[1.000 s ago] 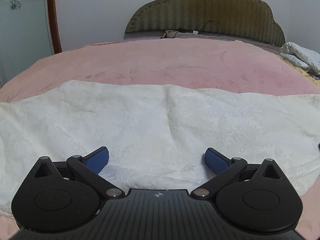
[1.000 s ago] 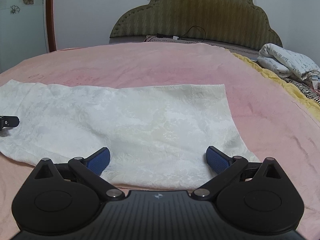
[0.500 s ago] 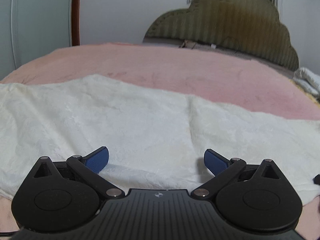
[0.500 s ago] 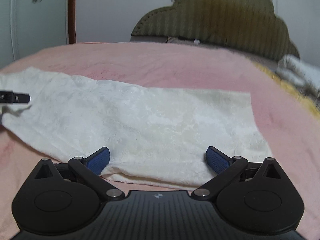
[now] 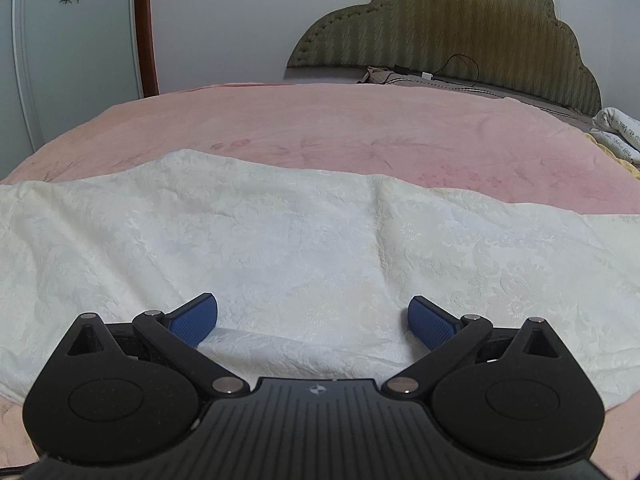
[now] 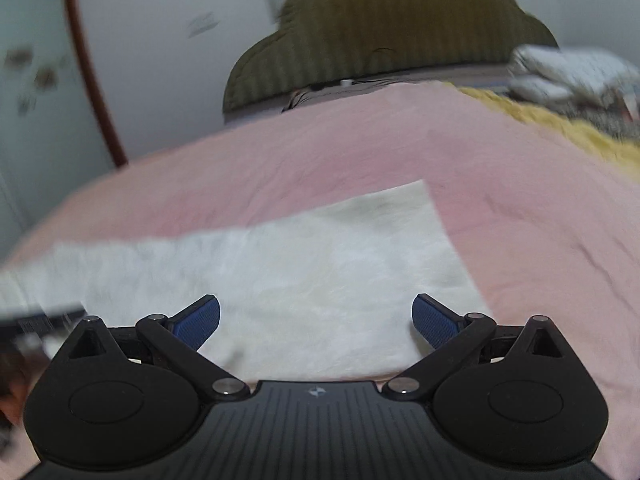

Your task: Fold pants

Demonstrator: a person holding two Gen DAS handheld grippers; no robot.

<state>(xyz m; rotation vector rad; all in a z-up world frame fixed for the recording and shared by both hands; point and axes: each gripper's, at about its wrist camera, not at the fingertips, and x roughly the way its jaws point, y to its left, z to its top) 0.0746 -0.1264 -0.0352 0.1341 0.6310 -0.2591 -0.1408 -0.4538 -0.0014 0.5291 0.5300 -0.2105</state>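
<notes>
Cream jacquard pants (image 5: pixel 304 240) lie flat on pink bed blanket (image 5: pixel 340 128), already looking doubled into one long band, long axis running 9 to 3 o'clock across both views. Left claw (image 5: pixel 313 316) released, blue pads (image 5: pixel 195 318) spread wide, nothing between them, hovering low over near edge of the fabric at 12 o'clock from it; a vertical crease sits just past 12 toward 1 o'clock. Near hem rolls slightly right under the claw.

Right claw (image 6: pixel 316 318) also released, pads apart, empty; view heavily blurred and tilted, so fine detail not readable. From it the pants (image 6: pixel 328 280) spread from 12 toward 9 o'clock, and their squared end (image 6: pixel 436 216) sits at about 1 o'clock, with bare blanket (image 6: pixel 520 220) beyond at 2–3 o'clock. So right claw is the one nearer that end; left claw is nearer the middle or opposite stretch, whose end runs out of frame at 9 o'clock. Dark blurred shape at far left edge of right view, possibly the other tool, cannot tell.

Judgement: pre-grasp, each claw lining up on the near long edge; next fold likely brings one end over along the long axis, so grip must land on edge, all layers caught.

Olive headboard (image 5: pixel 460 28) at 12–1 o'clock far, printed bedding (image 5: pixel 618 132) at 3 o'clock, well apart from pants
</notes>
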